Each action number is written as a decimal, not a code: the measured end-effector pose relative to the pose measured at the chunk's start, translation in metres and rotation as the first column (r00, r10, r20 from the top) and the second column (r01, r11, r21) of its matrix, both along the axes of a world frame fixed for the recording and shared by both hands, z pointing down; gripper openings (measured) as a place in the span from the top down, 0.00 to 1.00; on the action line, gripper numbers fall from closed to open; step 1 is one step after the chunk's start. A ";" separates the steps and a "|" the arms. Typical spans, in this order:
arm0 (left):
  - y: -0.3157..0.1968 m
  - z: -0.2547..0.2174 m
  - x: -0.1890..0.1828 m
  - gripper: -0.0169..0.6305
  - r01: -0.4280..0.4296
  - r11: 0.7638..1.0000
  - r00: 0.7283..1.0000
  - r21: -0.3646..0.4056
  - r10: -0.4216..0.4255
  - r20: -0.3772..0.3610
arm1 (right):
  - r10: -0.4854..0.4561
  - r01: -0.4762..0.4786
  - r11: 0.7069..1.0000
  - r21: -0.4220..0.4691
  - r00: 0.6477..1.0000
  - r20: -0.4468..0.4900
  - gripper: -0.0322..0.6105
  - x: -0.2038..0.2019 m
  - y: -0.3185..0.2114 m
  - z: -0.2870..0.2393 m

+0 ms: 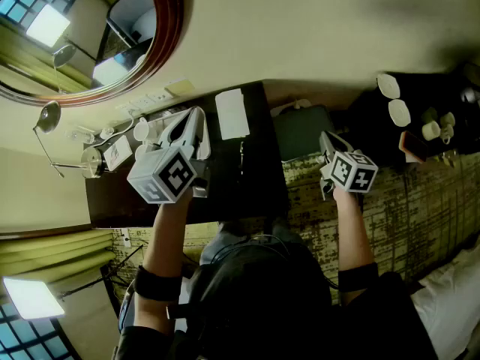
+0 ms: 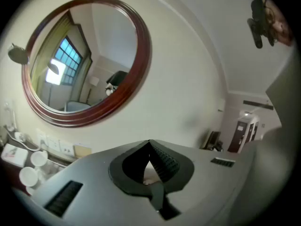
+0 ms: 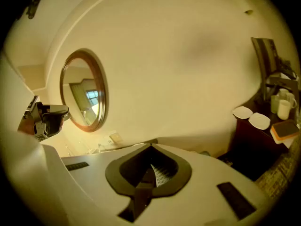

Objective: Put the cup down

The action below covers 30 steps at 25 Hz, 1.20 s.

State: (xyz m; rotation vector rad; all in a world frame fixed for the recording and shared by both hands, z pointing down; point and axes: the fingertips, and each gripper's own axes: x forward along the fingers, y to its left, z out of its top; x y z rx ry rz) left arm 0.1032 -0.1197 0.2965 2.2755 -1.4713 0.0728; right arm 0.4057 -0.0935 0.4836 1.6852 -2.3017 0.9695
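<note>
Well, my left gripper and right gripper have their jaws clenched on nothing, and the white cups stand on the tabletop low and left of the left jaws, so a careless leftward swing could topple one.

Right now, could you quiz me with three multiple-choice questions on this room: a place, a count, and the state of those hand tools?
1. The round mirror hangs: A) on the wall above the desk; B) on the ceiling; C) on a door.
2. How many white saucers lie on the dark cabinet? A) one; B) two; C) four.
3. The left gripper and right gripper are: A) wide open; B) holding cups; C) shut, empty.
Answers: A, the wall behind the desk carries it; B, two lie side by side; C, both jaw pairs meet on nothing.
</note>
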 end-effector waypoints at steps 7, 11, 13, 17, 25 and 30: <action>0.047 0.035 -0.134 0.97 0.143 0.990 0.952 0.014 -0.141 0.272 | -0.197 0.199 0.980 0.029 0.979 -0.059 0.95 -0.134 -0.002 -0.008; 0.074 0.056 -0.208 0.97 0.235 0.972 0.917 -0.021 -0.214 0.338 | -0.309 0.314 0.949 0.038 0.946 -0.095 0.95 -0.214 0.004 -0.010; 0.085 0.071 -0.242 0.97 0.274 0.961 0.901 -0.041 -0.242 0.360 | -0.356 0.363 0.931 0.041 0.927 -0.115 0.95 -0.251 0.009 -0.012; 0.098 0.091 -0.292 0.97 0.329 0.943 0.873 -0.058 -0.280 0.398 | -0.438 0.448 0.893 0.034 0.885 -0.156 0.95 -0.319 0.019 -0.014; 0.115 0.142 -0.341 0.97 0.329 0.934 0.888 -0.138 -0.256 0.383 | -0.589 0.602 0.799 -0.010 0.778 -0.220 0.95 -0.435 0.036 -0.007; 0.115 0.164 -0.366 0.96 0.322 0.932 0.902 -0.165 -0.249 0.352 | -0.633 0.643 0.765 -0.045 0.736 -0.240 0.94 -0.476 0.041 0.008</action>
